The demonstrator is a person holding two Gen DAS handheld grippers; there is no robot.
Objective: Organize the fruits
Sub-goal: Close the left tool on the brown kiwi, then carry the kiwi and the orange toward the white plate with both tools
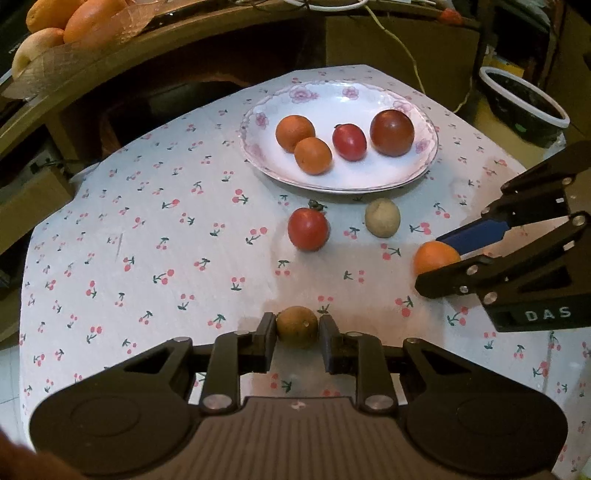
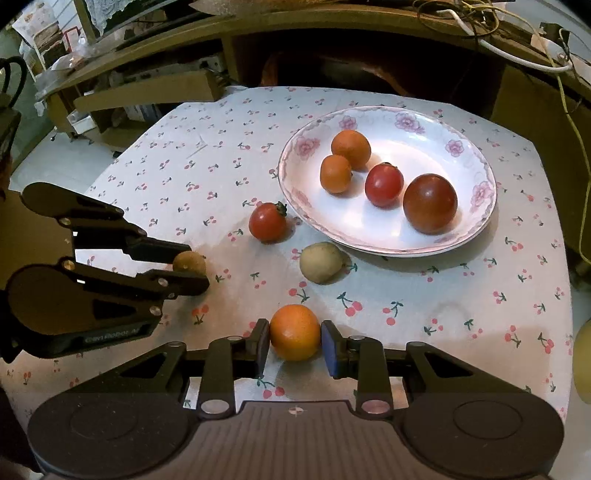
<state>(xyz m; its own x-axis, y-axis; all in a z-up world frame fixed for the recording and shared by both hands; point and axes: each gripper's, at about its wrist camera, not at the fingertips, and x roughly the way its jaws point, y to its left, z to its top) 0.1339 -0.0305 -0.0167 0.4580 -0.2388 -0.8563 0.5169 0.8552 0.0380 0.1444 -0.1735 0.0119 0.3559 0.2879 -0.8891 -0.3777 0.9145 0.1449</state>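
Observation:
A white flowered plate [image 1: 421, 110] [image 2: 476, 173] holds two small oranges [image 1: 294, 132] [image 2: 351, 147], a red tomato [image 1: 349, 142] [image 2: 384, 184] and a dark red tomato [image 1: 391, 133] [image 2: 430, 203]. On the cherry-print cloth lie a red tomato [image 1: 307, 229] [image 2: 267, 221] and a pale round fruit [image 1: 382, 217] [image 2: 320, 262]. My left gripper [image 1: 297, 332] [image 2: 195, 267] is shut on a small brown fruit [image 1: 297, 326] [image 2: 189, 263]. My right gripper [image 2: 294, 338] [image 1: 439, 258] is shut on an orange [image 2: 294, 332] [image 1: 436, 256]. Both fruits rest on the cloth.
A wooden shelf [image 1: 110, 62] with large oranges [image 1: 92, 18] stands behind the table. A dark bowl [image 1: 524, 99] sits beyond the table's right edge. Cables [image 2: 517, 55] hang at the back right. A cardboard box [image 2: 147, 92] lies left of the table.

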